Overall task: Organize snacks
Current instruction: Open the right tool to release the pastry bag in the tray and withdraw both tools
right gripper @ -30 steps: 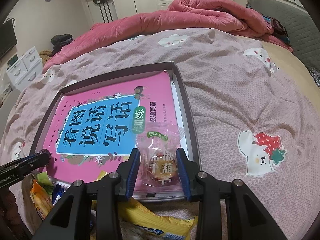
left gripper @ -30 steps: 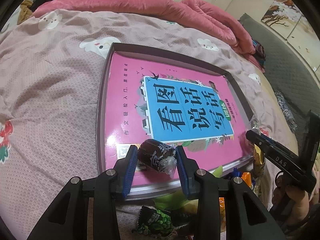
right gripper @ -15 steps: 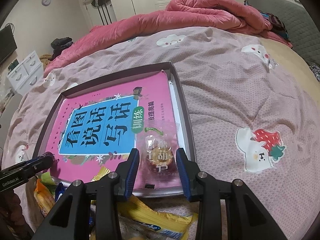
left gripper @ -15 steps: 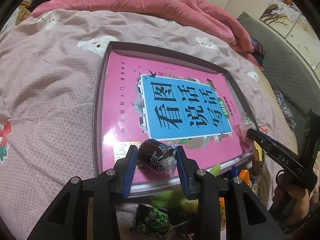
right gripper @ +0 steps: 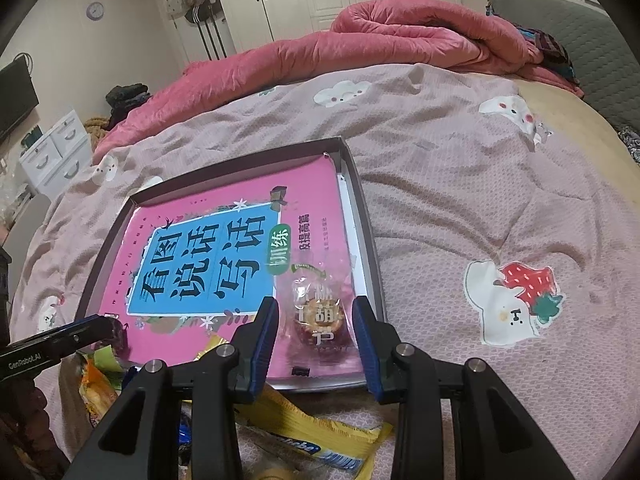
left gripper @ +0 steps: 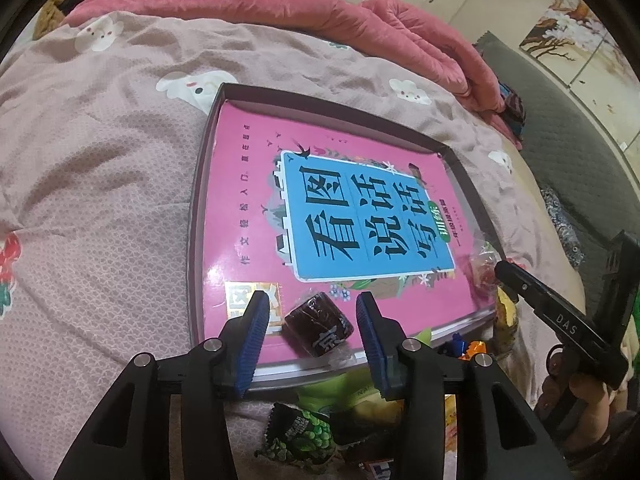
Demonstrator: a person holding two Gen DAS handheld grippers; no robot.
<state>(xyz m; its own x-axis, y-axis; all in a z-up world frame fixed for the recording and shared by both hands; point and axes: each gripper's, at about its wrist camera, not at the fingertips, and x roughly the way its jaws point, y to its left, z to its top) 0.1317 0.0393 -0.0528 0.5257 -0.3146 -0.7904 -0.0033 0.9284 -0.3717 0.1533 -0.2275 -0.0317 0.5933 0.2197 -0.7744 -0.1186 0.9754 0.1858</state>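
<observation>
We see the left gripper (left gripper: 308, 320) spread wide around a dark brown wrapped snack (left gripper: 318, 330) lying on the pink book (left gripper: 248, 216) inside the shallow grey box (left gripper: 198, 208). The right gripper (right gripper: 316, 326) likewise gapes around a clear-wrapped round candy (right gripper: 318, 312); loose yellow snack packets (right gripper: 320, 436) crowd the box's near edge.

Dark snack (left gripper: 318, 330) and clear-wrapped snack (right gripper: 318, 312) lie on book (left gripper: 248, 216).

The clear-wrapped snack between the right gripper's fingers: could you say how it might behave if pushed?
The clear-wrapped snack lies on a glossy pink book, so it would probably slide easily. Its loose film looks floppy and may crumple. It seems small and likely light.
</observation>
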